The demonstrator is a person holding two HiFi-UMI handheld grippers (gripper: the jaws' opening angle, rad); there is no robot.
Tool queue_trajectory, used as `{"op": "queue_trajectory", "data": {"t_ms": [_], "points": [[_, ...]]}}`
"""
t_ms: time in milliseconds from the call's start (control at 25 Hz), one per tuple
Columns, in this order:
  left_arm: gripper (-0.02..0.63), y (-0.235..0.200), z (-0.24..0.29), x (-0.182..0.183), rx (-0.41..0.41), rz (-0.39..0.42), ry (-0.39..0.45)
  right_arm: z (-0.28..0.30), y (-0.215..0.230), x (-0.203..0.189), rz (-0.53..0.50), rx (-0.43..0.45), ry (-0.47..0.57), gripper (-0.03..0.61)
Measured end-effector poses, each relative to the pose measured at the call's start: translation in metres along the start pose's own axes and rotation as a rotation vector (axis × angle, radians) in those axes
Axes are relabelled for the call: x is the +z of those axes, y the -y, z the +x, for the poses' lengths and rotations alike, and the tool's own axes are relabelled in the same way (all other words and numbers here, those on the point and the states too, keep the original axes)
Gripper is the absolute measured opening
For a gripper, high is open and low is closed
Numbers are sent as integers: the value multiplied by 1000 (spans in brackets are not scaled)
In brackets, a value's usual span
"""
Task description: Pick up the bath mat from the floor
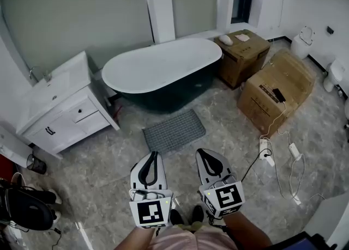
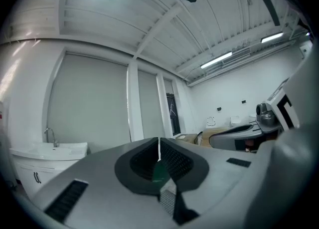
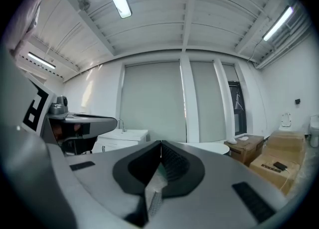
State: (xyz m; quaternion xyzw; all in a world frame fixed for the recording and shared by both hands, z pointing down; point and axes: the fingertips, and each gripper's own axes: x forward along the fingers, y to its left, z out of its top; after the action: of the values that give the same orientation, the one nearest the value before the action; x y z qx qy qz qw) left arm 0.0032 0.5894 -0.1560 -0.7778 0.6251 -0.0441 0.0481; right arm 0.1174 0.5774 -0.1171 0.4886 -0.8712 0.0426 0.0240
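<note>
The grey bath mat (image 1: pixel 174 130) lay flat on the tiled floor (image 1: pixel 218 137) just before the bathtub (image 1: pixel 158 68). The left hand-held gripper (image 1: pixel 154 154) and right hand-held gripper (image 1: pixel 200 151) hung level above the floor, jaws pressed together, empty. The mat looked soft, light and likely to sag; pinching its near edge or a corner seemed best.

the left tool (image 2: pixel 159 145) points level, its two jaws pressed together with nothing between them. at far left stands a white vanity (image 2: pixel 45 154) with a faucet (image 2: pixel 49 135). grey blinds (image 2: pixel 89 104) cover the far wall. the right tool (image 2: pixel 241 134) juts in at right, with cardboard boxes (image 2: pixel 217 131) behind it.
</note>
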Motion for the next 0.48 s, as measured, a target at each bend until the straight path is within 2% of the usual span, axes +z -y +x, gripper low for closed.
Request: {"op": "queue_trajectory", "data": {"t_ms": [360, 480], "points": [[34, 22, 11, -11, 22, 45, -69, -12, 38, -10, 29, -8, 2, 17], [34, 31, 15, -9, 28, 63, -62, -15, 50, -13, 31, -5, 1, 17]]}}
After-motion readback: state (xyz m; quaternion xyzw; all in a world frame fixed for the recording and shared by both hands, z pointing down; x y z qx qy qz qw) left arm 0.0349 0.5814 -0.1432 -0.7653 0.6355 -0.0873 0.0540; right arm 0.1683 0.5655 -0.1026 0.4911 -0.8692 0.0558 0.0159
